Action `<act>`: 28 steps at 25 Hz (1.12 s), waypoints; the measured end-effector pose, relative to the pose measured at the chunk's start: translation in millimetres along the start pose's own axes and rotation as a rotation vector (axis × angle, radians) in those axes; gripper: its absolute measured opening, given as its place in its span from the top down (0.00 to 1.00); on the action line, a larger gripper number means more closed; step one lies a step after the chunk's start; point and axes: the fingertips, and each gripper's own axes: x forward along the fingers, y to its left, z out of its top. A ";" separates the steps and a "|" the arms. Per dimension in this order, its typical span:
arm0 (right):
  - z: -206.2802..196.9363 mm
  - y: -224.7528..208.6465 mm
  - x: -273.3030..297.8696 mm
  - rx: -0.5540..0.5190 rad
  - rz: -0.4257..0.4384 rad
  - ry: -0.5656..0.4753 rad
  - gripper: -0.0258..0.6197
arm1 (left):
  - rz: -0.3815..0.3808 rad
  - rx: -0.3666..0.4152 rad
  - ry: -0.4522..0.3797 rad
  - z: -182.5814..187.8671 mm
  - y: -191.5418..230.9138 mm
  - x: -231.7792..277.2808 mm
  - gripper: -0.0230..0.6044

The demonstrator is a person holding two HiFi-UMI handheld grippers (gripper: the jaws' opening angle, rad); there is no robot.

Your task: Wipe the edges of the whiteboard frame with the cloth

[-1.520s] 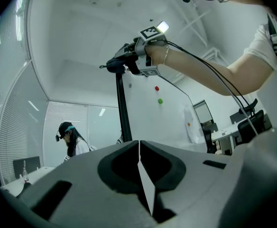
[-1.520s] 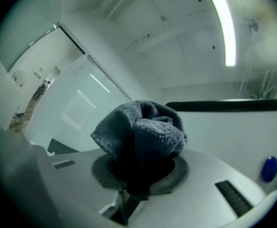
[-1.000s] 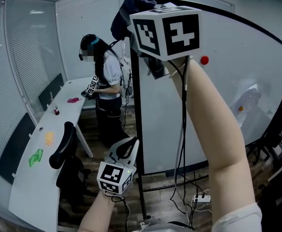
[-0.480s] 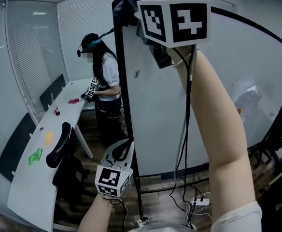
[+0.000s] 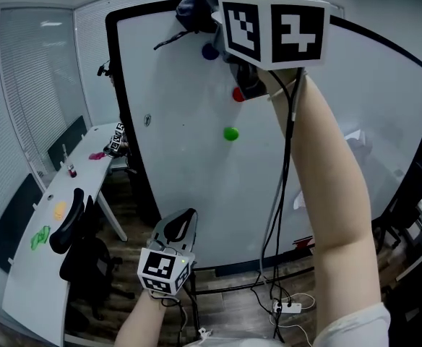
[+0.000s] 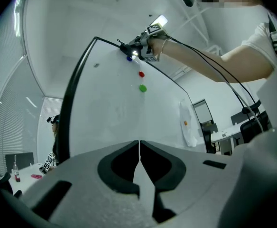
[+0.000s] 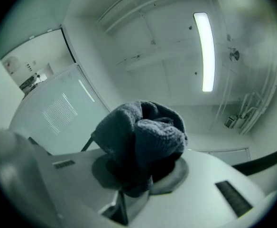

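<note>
The whiteboard stands upright in a black frame, its face towards me. High at the frame's top edge, my right gripper is shut on a bunched dark grey cloth, which fills the right gripper view as a wad between the jaws. Down by the board's lower part, my left gripper is shut and holds nothing; its jaws meet tip to tip. From the left gripper view the frame and the raised right gripper show above.
Blue, red and green magnets stick on the board. A long white desk with small items runs at left, a black chair beside it. Cables and a power strip lie on the floor. Another person's gripper shows past the frame's left edge.
The board has swung from edge-on to nearly face-on, and its magnets now show. My right gripper stays at the top edge with the cloth. The person at the desk is now mostly hidden.
</note>
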 end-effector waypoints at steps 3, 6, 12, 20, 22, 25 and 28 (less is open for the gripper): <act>-5.5 -41.6 -23.5 0.003 -0.025 -0.006 0.85 | -0.019 -0.008 0.005 -0.9 -29.9 23.7 0.93; -6.8 -94.5 -53.8 0.004 -0.037 -0.007 0.85 | -0.052 -0.007 0.017 1.3 -75.6 56.3 0.92; -11.2 -142.7 -78.7 -0.038 -0.074 0.029 0.85 | -0.085 0.021 0.014 1.5 -112.8 88.9 0.92; -27.4 -209.5 -121.6 -0.053 -0.112 0.062 0.85 | -0.064 0.008 0.000 13.4 -176.9 135.4 0.92; -27.1 -230.3 -132.5 -0.052 -0.131 0.059 0.85 | -0.056 0.004 -0.003 19.1 -192.7 143.2 0.92; -32.1 -255.8 -145.1 -0.032 -0.142 0.091 0.85 | -0.020 -0.040 0.002 19.0 -216.5 145.1 0.93; -38.5 -283.6 -160.4 -0.021 -0.159 0.130 0.85 | 0.000 -0.089 0.015 17.3 -237.2 150.8 0.93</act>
